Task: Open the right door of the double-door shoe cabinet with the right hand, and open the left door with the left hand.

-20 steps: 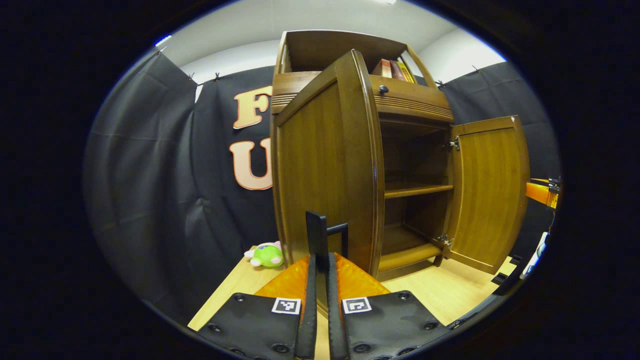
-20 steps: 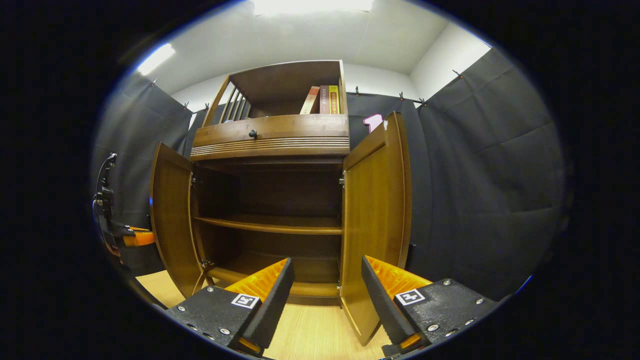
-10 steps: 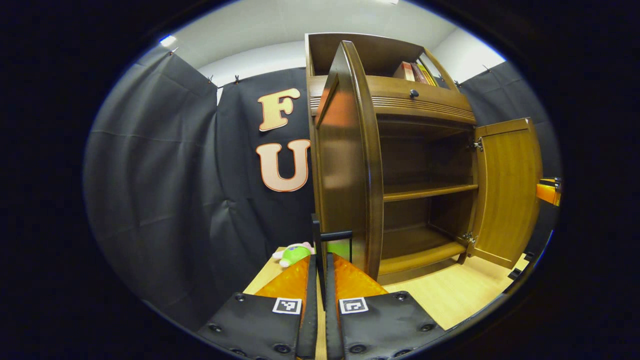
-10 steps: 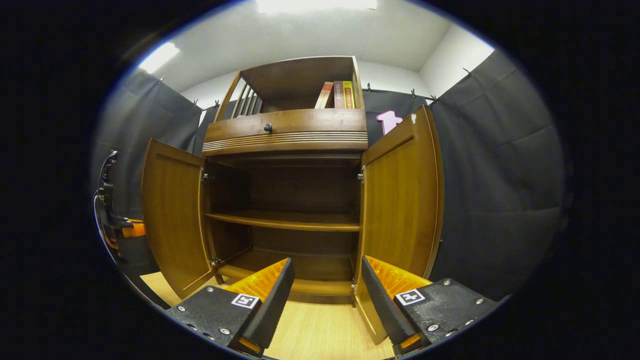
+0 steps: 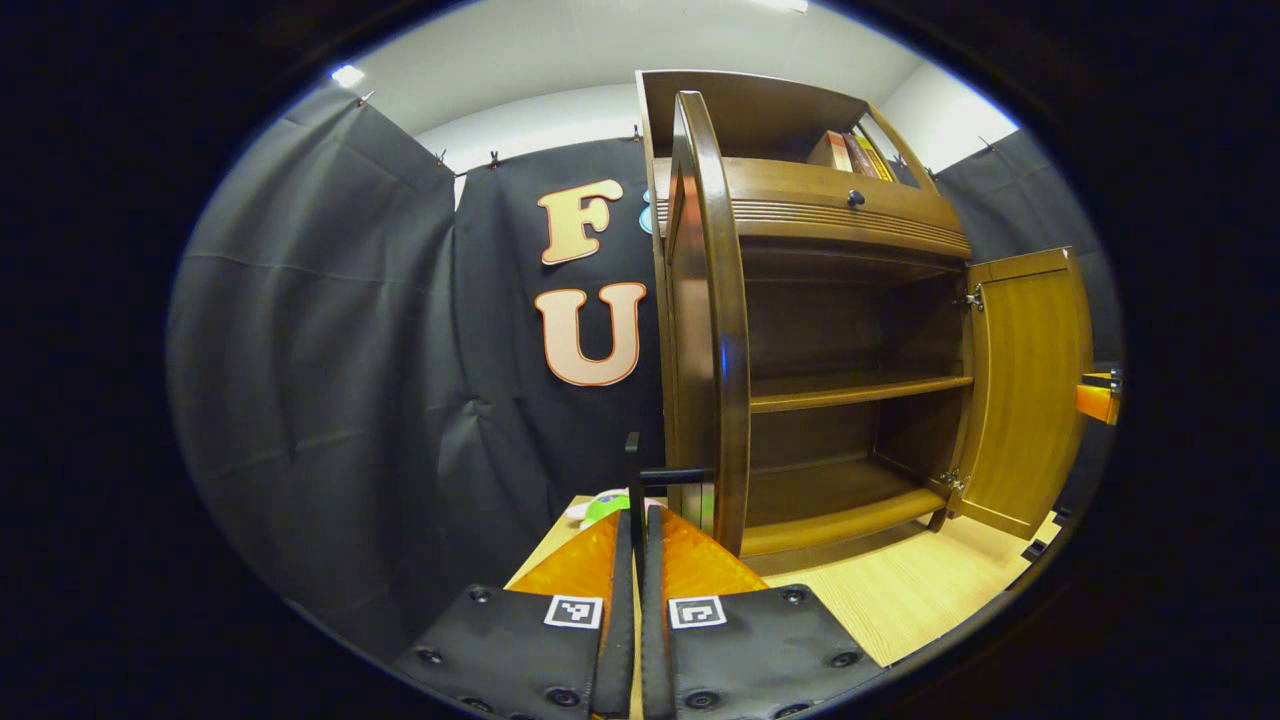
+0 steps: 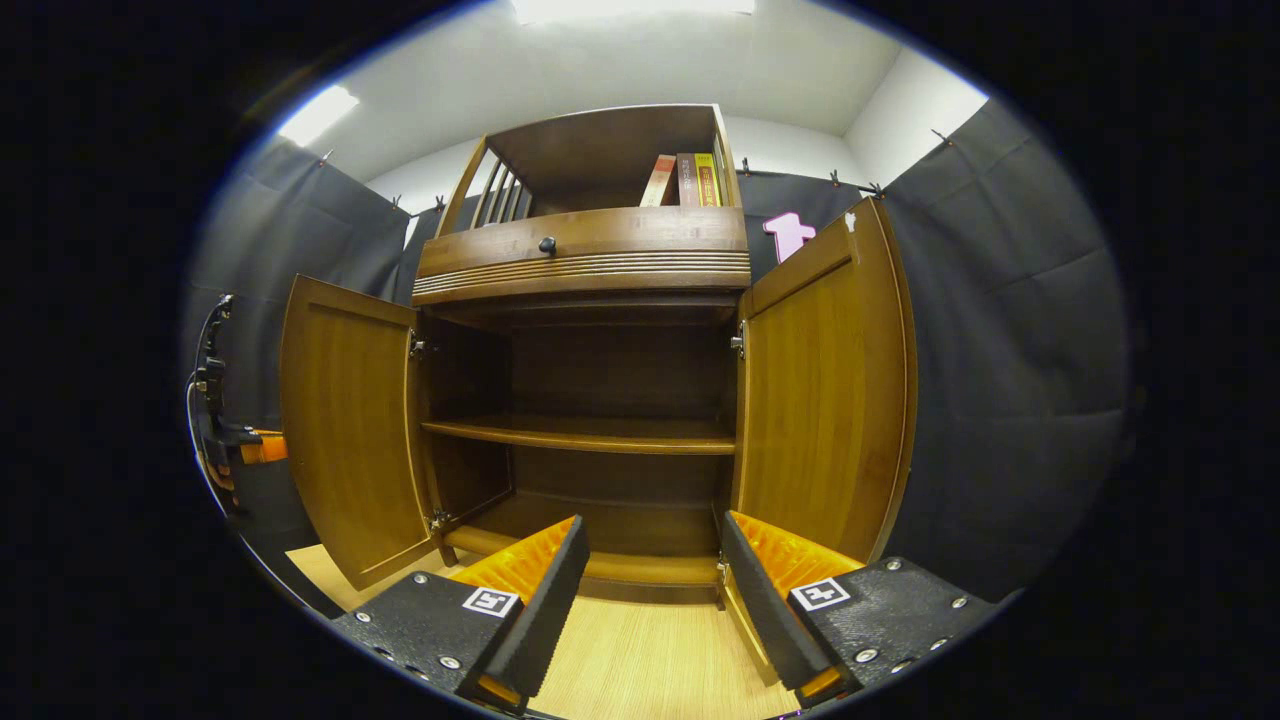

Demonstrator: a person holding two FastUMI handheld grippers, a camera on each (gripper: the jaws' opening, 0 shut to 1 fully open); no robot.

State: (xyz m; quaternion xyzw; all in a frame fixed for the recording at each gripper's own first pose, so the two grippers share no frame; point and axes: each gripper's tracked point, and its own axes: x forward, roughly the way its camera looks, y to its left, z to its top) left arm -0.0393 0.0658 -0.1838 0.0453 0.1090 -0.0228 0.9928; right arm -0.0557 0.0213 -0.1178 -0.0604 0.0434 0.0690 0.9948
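My left gripper [image 5: 637, 520] was clamped on the thin black bar handle [image 5: 668, 474] of the brown wooden left door [image 5: 700, 330], at 12 o'clock, so it could be swung wide. My right gripper [image 6: 655, 570] hung open, empty; the right door [image 6: 825, 390] stood open at 1 o'clock.

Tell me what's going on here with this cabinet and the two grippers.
A person holding a gripper in each hand is opening a wooden shoe cabinet. Both doors stand open and its shelves are bare. The left gripper is shut on the dark handle of the left door, seen edge-on. The right gripper is open, off the right door. Books stand on top.
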